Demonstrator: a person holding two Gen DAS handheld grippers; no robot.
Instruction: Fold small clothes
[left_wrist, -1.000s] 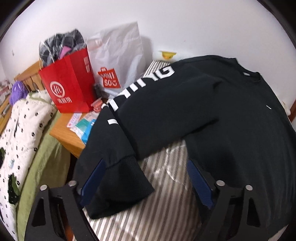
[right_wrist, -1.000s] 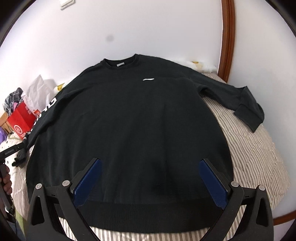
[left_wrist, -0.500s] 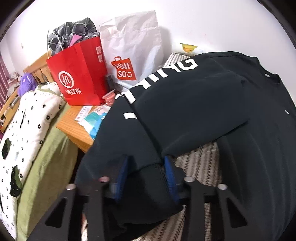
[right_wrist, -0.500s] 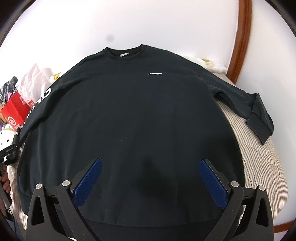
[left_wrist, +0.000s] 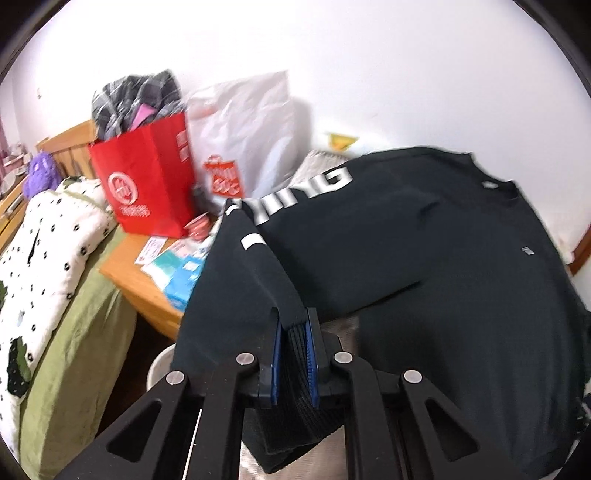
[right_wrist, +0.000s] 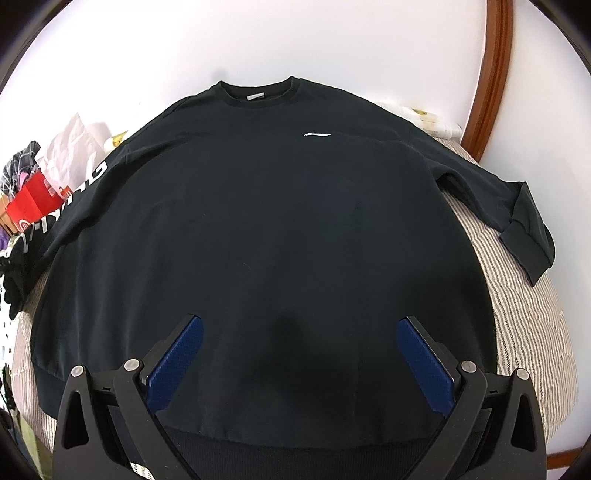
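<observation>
Gripping the ribbed cuff (left_wrist: 301, 373) of the lettered sleeve (left_wrist: 306, 192), the left gripper (left_wrist: 293, 354) had its blue pads pressed against the fabric on both sides, jaws nearly together. The step in hand looked like the first sleeve fold: cuff taken, sleeve not yet carried across the body. The next move would call for lifting that cuff clear of the striped bedding (left_wrist: 343, 328) and drawing it inward over the chest, keeping the grip firm so the knit would not slip out. The gripper pointed steeply downward from the near edge, the sleeve rising taut from its pads toward the shoulder.

The right gripper (right_wrist: 299, 354) hovered wide open over the lower front of the sweatshirt (right_wrist: 266, 206), just above the hem (right_wrist: 295, 454), with nothing between its fingers. It too angled downward, aimed along the garment toward the collar.

The sweatshirt lay spread front-up on the bed, collar (right_wrist: 255, 92) toward the wall. Its other sleeve (right_wrist: 517, 221) stretched out flat to the right, untouched.

Farther off on the left stood a wooden stand (left_wrist: 147, 291) with papers, a red bag (left_wrist: 147, 184) stuffed with clothes, and a white bag (left_wrist: 243, 136) against the wall.
</observation>
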